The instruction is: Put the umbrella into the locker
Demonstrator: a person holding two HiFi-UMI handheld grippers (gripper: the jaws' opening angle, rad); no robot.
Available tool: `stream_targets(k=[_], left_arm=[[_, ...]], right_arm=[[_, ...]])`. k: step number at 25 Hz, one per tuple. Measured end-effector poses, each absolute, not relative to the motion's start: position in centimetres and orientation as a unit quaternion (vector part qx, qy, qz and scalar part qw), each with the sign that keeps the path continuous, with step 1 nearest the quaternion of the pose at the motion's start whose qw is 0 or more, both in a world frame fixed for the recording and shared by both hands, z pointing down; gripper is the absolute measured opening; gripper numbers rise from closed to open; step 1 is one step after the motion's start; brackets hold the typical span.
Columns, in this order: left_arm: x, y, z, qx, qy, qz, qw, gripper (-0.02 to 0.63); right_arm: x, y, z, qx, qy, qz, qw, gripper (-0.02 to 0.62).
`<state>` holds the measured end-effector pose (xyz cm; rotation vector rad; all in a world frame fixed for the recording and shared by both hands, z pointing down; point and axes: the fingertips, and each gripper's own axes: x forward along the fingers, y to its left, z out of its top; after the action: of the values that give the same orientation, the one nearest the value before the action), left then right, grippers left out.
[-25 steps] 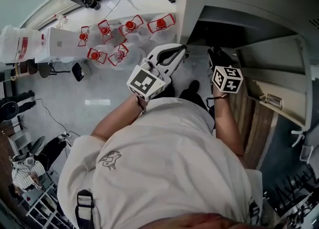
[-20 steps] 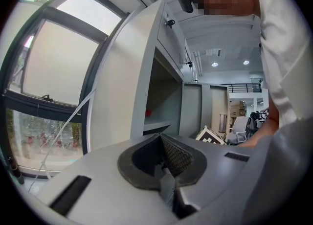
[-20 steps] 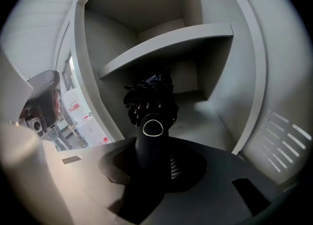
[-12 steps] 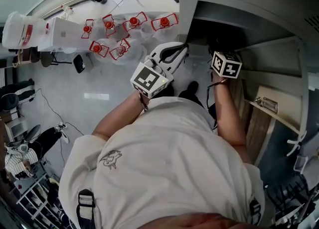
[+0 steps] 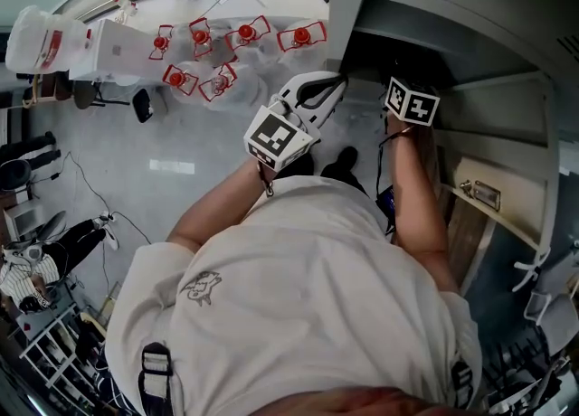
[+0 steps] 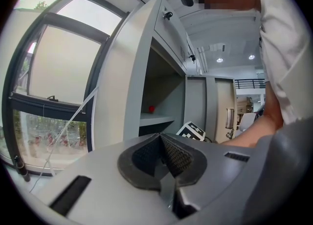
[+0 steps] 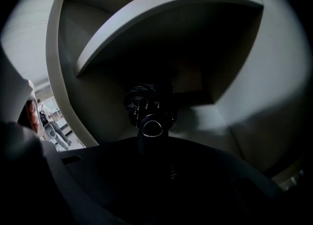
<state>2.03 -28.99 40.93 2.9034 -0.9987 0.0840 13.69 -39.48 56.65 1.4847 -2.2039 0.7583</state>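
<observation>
In the right gripper view a black folded umbrella (image 7: 148,107) is seen end on, its round handle end nearest the camera. My right gripper (image 7: 154,143) is shut on it and holds it inside the dark locker compartment (image 7: 205,48). From the head camera only that gripper's marker cube (image 5: 412,103) shows at the locker opening (image 5: 398,51); its jaws and the umbrella are hidden in shadow. My left gripper (image 5: 333,85) is shut with nothing in it, level, just left of the opening; its pads meet (image 6: 164,156).
The locker's grey door (image 6: 129,77) stands open on the left, with a shelf (image 6: 156,119) carrying a small red thing (image 6: 151,108) behind it. Closed lockers with handles (image 5: 479,195) run to the right. Red-capped bottles (image 5: 217,48) stand on the floor.
My right gripper has gone deeper into the locker opening with the umbrella. The left gripper has barely moved.
</observation>
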Motion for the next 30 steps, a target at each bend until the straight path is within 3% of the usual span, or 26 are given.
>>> stream_targets(k=[17,30], left_arm=[[1.2,-28.8,41.8,0.940,-0.336,0.035,0.042,0.012],[1.1,-28.5,42.3,0.943,-0.329,0.035,0.044,0.012]], right_arm=[[13.7,-41.4,58.1,0.529,-0.774,0.267,0.225,0.179],[14.2,-41.2,57.8,0.548,-0.771,0.242,0.216,0.190]])
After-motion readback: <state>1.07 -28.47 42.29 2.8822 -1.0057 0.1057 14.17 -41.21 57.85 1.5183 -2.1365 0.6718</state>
